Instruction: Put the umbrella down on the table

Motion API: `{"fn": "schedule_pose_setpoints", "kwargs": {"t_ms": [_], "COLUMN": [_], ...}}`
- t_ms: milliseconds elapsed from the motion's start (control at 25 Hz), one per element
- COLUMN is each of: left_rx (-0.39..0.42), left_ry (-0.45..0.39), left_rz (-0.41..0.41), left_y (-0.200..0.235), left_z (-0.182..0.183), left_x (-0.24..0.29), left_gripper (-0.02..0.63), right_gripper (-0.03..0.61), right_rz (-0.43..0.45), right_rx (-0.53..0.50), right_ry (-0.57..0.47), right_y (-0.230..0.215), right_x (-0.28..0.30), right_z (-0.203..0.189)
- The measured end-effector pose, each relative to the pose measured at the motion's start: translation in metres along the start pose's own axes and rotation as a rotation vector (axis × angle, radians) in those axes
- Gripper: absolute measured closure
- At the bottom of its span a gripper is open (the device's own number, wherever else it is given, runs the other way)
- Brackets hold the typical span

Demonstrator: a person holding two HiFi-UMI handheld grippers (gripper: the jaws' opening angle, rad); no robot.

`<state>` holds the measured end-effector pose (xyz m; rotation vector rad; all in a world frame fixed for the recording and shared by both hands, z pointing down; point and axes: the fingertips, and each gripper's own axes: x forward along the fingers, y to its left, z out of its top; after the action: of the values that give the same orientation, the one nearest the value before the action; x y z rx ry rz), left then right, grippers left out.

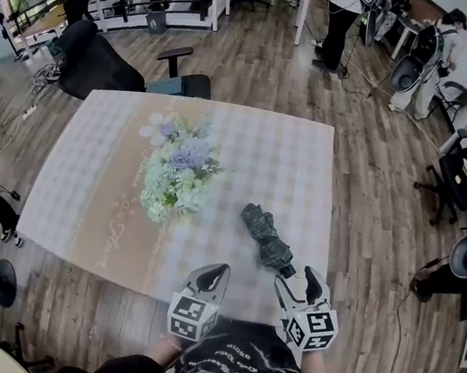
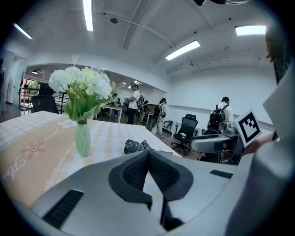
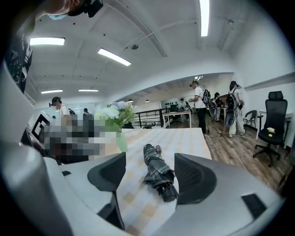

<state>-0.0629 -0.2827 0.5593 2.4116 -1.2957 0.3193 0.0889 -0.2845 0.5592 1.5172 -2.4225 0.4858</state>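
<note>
Now the folded umbrella [image 1: 267, 237] lies flat on the table [image 1: 82, 201], near its right edge, handle end just in front of the right gripper [image 1: 298, 279]; jaws wide apart, nothing pinched. Left gripper [image 1: 213, 270]: jaws together, empty. Flower vase [image 1: 178, 173] stands mid-table.

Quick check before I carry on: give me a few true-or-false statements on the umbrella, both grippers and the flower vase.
1. The umbrella lies folded on the table. True.
2. The right gripper is clamped on the umbrella. False: its jaws stand apart, pressing on nothing.
3. The left gripper has its jaws together with nothing between them. True.
4. The vase lies on its side. False: it stands upright, holding flowers.
5. In the head view the umbrella lies left of the vase. False: it lies to the right.
</note>
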Motion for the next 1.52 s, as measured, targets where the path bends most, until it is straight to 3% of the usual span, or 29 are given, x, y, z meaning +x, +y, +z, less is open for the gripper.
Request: {"fn": "schedule_pose_setpoints", "kwargs": {"t_ms": [320,520,1000,1520], "left_rx": [0.003,-0.001,0.009,0.017], "left_ry": [0.004,0.007,0.019,0.018], "left_rz": [-0.013,-0.009,0.006,0.041], "left_y": [-0.004,-0.004,-0.004,0.001], "left_z": [-0.002,-0.005,-0.009,-0.007], "left_x": [-0.001,-0.002,-0.003,-0.007], "left_gripper": [0.595,0.595,0.595,0.595], "right_gripper": [0.249,0.359,0.558,0.571], "right_rz": [-0.028,-0.034,-0.021,0.006], "right_rx": [-0.021,-0.057,-0.081,-0.089], "right_ry": [-0.002,-0.010,-0.003,-0.007], "right_y": [0.000,0.002,0.005,0.007], "right_x": [-0.011,-0.011,-0.008,0.001], "right_z": [-0.003,0.002,0.003,0.006]}}
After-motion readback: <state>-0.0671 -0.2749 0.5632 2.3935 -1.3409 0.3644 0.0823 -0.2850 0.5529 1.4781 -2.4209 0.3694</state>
